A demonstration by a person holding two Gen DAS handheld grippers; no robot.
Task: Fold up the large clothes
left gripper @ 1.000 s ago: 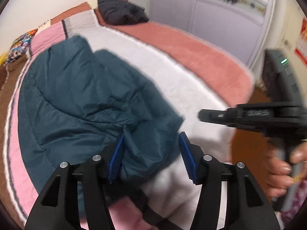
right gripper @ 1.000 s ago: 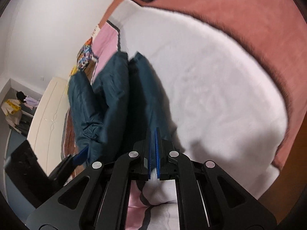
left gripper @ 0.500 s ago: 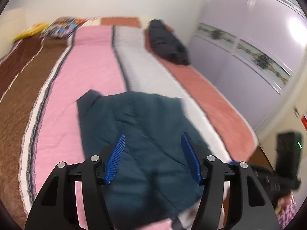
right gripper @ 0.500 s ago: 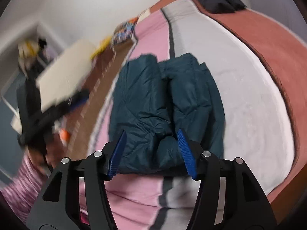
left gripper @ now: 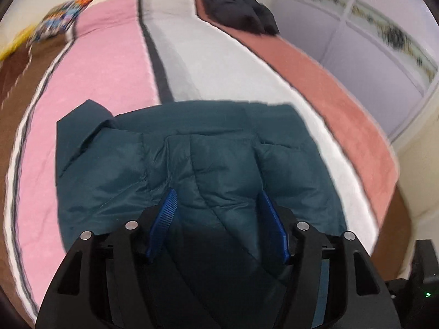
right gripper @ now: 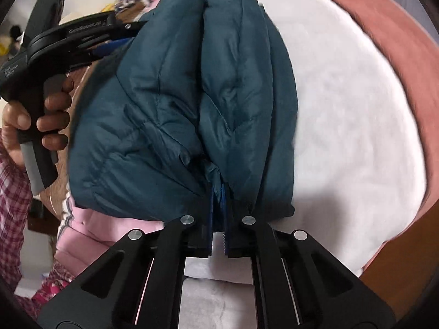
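A dark teal puffer jacket (left gripper: 197, 164) lies folded on the striped bed cover (left gripper: 115, 63). My left gripper (left gripper: 218, 205) is open, its blue pads spread just above the jacket's near part. In the right wrist view the jacket (right gripper: 192, 96) is bunched, and my right gripper (right gripper: 218, 192) is shut on a pinch of its near edge. The left gripper's body (right gripper: 74, 38) shows at the jacket's far left side, held by a hand.
A black garment (left gripper: 238, 8) lies at the far end of the bed. Lilac wardrobe doors (left gripper: 365, 41) stand along the right. A colourful pillow (left gripper: 55, 24) sits at the head. The bed's wooden edge (right gripper: 397, 260) is at my right.
The right gripper went from open above the jacket to shut on its near edge. The left gripper stayed open and came down closer over the jacket.
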